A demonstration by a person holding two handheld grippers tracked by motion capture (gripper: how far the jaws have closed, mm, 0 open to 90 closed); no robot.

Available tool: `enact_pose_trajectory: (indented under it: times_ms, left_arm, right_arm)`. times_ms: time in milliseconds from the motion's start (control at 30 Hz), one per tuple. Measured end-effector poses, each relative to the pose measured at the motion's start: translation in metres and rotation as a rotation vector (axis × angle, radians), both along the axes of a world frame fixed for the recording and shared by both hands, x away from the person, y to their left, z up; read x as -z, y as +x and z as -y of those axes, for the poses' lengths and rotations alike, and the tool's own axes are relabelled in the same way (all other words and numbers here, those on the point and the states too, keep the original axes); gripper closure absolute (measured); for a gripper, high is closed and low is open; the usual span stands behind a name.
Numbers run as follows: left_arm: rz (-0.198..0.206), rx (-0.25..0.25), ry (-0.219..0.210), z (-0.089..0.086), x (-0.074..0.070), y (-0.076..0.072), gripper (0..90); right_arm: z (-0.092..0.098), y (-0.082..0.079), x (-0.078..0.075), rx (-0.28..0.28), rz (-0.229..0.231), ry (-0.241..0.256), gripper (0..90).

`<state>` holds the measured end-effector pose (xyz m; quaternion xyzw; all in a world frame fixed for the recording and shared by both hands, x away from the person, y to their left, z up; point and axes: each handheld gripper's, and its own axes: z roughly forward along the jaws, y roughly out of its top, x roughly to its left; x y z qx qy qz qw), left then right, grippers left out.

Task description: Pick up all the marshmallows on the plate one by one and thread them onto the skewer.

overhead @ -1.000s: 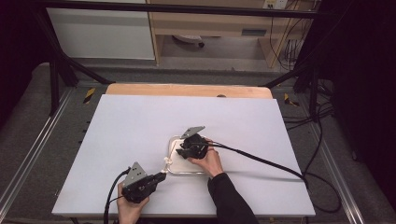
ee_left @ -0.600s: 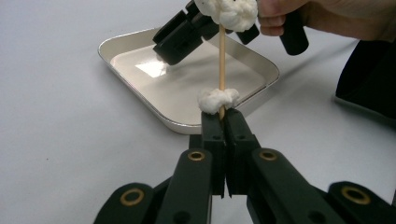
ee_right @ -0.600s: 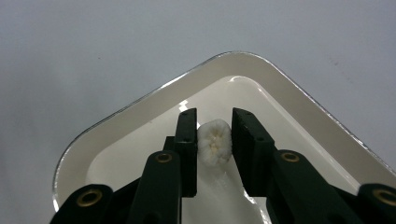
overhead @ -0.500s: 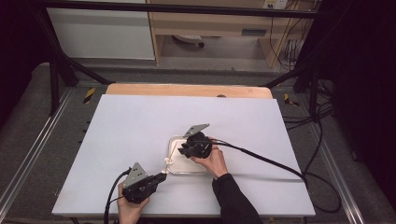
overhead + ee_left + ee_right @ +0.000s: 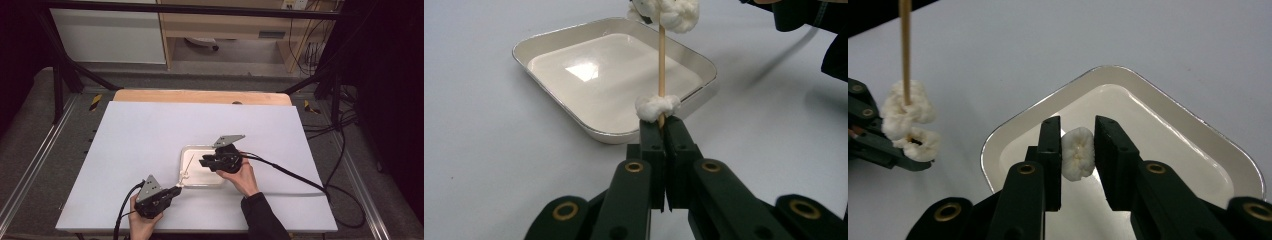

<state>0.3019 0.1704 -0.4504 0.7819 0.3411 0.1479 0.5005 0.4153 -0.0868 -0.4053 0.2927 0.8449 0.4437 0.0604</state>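
The right tongs (image 5: 1077,150) grip a white marshmallow piece (image 5: 1077,153) between their jaws, which are parted only as wide as the piece and press it on both sides. They hold it above the near part of the silver tray (image 5: 1168,112). The left tongs (image 5: 662,131) are clenched tight on the lower end of a thin wooden skewer (image 5: 662,65), which stands almost upright from the jaws; a small white piece (image 5: 656,106) sits on the stick just above the jaw tips.

The left gripper view shows another white lump (image 5: 670,11) higher up, at the top edge, and a glossy, bare tray floor behind the stick. The right gripper view shows the skewer (image 5: 905,45) at far left with a stack of threaded pieces (image 5: 908,120) low on it, well apart from the held piece.

In the high view the right tongs (image 5: 207,162) hover over the tray (image 5: 186,151) in the middle of the white counter (image 5: 150,130), and the left tongs (image 5: 176,190) sit just beside the tray's near left corner, the skewer (image 5: 189,163) slanting up over its left rim.
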Motion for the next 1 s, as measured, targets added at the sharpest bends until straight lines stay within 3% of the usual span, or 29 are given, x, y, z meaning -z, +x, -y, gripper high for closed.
enact_pose_trajectory:
  times_ms: [433,800,1000]
  left_arm:
    - [0.009,0.027,0.009,0.008,0.000,-0.001,88.4]
    - [0.019,0.044,0.015,0.012,0.001,-0.001,88.4]
    - [0.018,0.056,0.022,0.016,0.002,-0.002,88.4]
  right_arm:
    - [0.033,-0.017,-0.023,0.001,0.001,0.172,74.8]
    - [0.047,-0.024,-0.046,-0.013,-0.005,0.302,74.9]
    - [0.047,-0.024,-0.050,-0.035,-0.030,0.378,74.8]
